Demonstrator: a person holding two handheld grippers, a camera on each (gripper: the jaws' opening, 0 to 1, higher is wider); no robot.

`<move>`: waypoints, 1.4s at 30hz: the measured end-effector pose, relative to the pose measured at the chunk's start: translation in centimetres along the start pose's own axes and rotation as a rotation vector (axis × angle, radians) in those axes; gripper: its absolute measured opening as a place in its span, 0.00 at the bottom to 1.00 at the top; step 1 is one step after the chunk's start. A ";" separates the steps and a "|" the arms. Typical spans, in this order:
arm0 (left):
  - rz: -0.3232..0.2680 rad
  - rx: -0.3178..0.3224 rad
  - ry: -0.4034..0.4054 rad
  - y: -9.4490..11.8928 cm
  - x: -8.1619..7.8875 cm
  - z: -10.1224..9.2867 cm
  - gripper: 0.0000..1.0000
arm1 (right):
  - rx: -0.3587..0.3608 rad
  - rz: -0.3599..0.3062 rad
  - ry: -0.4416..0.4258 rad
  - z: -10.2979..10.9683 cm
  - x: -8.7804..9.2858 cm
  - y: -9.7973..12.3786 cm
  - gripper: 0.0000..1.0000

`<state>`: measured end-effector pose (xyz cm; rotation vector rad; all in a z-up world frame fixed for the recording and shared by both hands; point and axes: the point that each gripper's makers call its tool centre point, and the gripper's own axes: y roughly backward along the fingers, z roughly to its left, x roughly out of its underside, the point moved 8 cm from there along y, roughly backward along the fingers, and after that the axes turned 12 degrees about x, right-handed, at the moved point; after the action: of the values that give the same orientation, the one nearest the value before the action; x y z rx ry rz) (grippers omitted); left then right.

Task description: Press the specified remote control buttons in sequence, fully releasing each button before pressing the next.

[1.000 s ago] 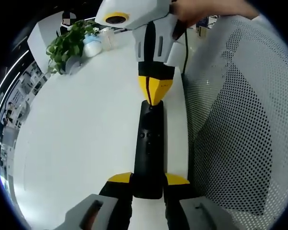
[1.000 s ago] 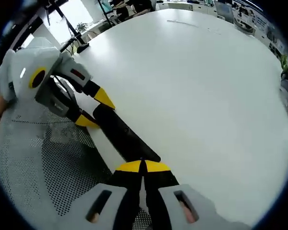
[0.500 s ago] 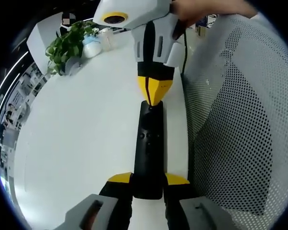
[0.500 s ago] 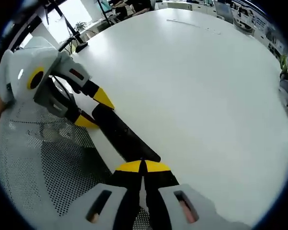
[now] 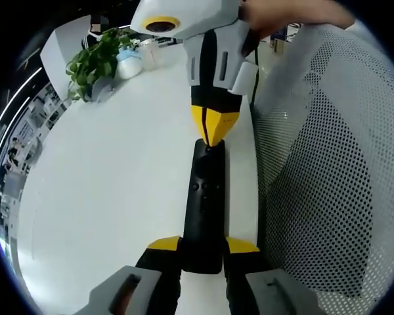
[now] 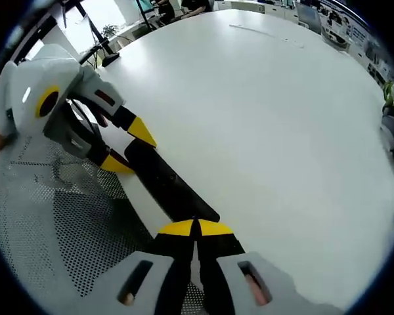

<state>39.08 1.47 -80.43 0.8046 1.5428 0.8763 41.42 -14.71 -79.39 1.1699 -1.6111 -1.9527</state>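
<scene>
— Two grippers share one job, yes? Our left gripper [image 5: 202,244] has its jaws closed around the near end of the remote control [image 5: 203,203], keeping it steady on the white table [image 5: 105,190] near the edge, beside the mesh chair [image 5: 328,177].

— Right. Our right gripper [image 6: 196,227], jaws pinched together and holding nothing, works as a pointed tip; it sits at the remote's far end, seemingly touching.

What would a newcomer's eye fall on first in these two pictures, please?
The long black remote control lies near the white table edge, clamped at one end by the left gripper. The right gripper, shut, touches its yellow tips to the far end. A white mesh chair back stands alongside.
</scene>
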 end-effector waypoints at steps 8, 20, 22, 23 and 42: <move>0.001 0.002 -0.001 0.0 0.0 0.0 0.24 | -0.006 -0.007 0.038 0.0 0.0 -0.1 0.00; -0.006 0.003 0.009 0.0 0.0 0.0 0.24 | -0.033 -0.056 0.028 0.3 -0.6 0.1 0.00; -0.007 0.002 0.010 0.0 0.0 0.0 0.24 | -0.030 -0.050 0.040 0.2 -0.5 -0.1 0.00; -0.007 0.002 0.010 0.0 0.0 0.0 0.24 | -0.029 -0.047 0.042 0.2 -0.4 -0.1 0.00; -0.011 0.006 0.014 -0.1 0.0 0.0 0.24 | -0.012 -0.046 0.089 0.7 -0.5 -0.4 0.00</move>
<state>39.13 1.43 -80.51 0.7950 1.5616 0.8715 41.28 -13.80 -79.59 1.2811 -1.5388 -1.9066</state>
